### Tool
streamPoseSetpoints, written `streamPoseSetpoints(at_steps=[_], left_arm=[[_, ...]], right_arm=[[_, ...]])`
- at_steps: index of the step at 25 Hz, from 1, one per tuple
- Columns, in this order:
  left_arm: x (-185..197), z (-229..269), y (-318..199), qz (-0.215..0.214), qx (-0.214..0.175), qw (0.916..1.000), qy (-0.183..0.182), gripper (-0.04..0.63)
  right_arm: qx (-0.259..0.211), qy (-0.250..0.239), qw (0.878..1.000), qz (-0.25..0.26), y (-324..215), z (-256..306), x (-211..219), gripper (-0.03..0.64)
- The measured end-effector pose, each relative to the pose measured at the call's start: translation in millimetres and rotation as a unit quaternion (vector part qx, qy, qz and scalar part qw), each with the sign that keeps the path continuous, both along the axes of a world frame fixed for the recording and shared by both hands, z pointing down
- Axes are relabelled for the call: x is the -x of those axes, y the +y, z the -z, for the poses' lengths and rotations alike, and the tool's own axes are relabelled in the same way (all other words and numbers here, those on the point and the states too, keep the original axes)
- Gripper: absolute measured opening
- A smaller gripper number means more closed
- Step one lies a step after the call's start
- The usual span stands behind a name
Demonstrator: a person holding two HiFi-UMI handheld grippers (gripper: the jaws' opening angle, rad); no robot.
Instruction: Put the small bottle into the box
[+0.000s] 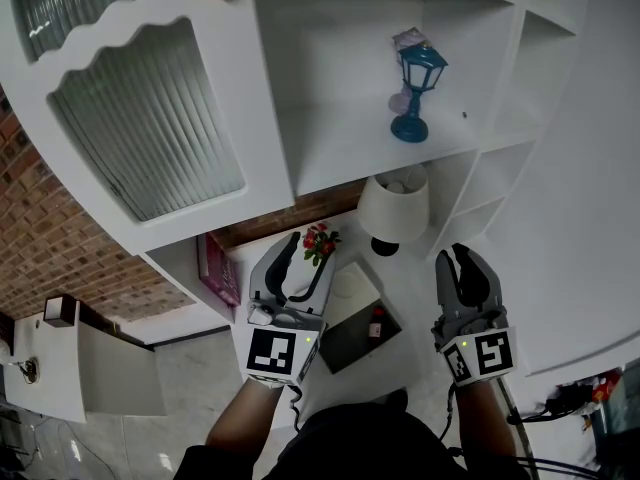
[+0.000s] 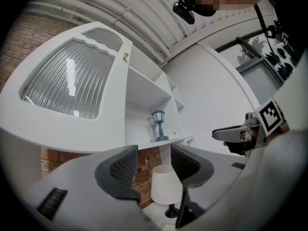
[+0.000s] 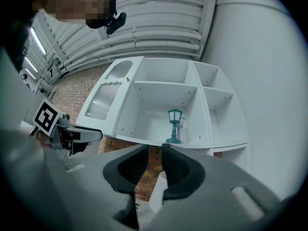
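Left gripper (image 1: 306, 260): jaws wide apart, nothing between them. Right gripper (image 1: 463, 264): jaws a narrow gap apart, also empty. Both are held side by side and point toward the white cabinet (image 1: 150, 118).

The dark box (image 1: 345, 346) lies between the two grippers, just right of the left one. The small bottle (image 1: 377, 322), red-capped, shows inside the box's outline, clear of both grippers. A white lamp (image 1: 394, 208) stands beyond the jaws.

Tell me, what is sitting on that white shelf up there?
A teal lantern stands on the shelf. Right behind it is a pale thing. The lantern covers most of it, so I cannot tell what it is.
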State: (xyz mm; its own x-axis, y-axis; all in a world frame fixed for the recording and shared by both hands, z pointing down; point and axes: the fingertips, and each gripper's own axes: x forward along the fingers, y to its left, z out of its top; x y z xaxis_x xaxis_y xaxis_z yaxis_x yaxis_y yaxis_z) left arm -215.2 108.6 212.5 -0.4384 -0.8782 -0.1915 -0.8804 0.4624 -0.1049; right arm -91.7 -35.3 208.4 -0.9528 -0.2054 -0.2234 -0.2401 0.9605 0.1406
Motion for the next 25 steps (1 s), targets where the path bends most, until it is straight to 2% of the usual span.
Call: streamPoseSetpoints(at_steps=[15, 20, 25], left_arm=[[-1.0, -4.0, 3.5, 0.003, -0.003, 1.0000, 0.008, 0.209], [1.6, -5.6, 6.6, 0.007, -0.008, 0.9999, -0.001, 0.209], [1.2, -3.8, 9.1, 0.003, -0.003, 1.0000, 0.009, 0.209]], right_arm=[[0.000, 0.007, 1.000, 0.004, 2.2, -1.7, -2.4, 0.074], [0.005, 0.007, 1.000, 0.004, 4.8, -2.6, -1.4, 0.074], [0.000, 0.009, 1.000, 0.004, 7.4, -2.7, -0.1, 0.074]])
